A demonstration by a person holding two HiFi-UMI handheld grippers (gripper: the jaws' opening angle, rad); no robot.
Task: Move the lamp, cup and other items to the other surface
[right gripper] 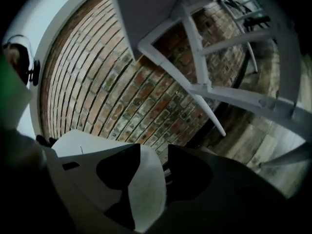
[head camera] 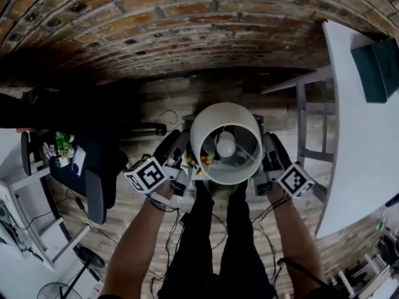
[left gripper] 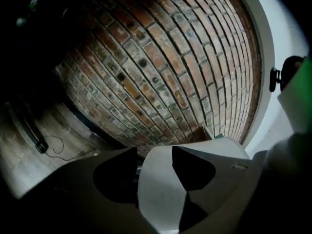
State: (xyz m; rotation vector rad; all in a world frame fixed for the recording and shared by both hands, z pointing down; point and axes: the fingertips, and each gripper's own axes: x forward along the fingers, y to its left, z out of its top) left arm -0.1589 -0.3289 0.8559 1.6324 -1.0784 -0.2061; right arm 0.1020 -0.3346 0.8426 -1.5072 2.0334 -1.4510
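My left tongs (left gripper: 155, 161) are clamped on the wall of the white lamp with the round tapered shade (head camera: 202, 136). One dark pad sits on the outside of the shade and the other lies against its pale surface, with the shade's edge running up between them. My right tongs (right gripper: 153, 152) grip the opposite side of the same shade in the same way, half closed with the shade wall pinched between the pads.

The lamp hangs in the air in front of me between the two tongs, above the wooden plank floor (head camera: 156, 104). It rests on nothing. Its open top faces up at me, and the round white bulb (head camera: 225, 145) shows inside.

The square-marked cubes of the tongs sit to the left (head camera: 148, 174) and right (head camera: 295, 179) of the shade, just above my wrists.

The long white table (head camera: 365, 148) runs along my right, near the lamp but apart from it, with a dark green boxy thing (head camera: 377, 67) at its far end. A red brick wall (head camera: 156, 23) stands ahead. On my left are a black chair (head camera: 100, 185) and a small bunch of flowers (head camera: 62, 145).
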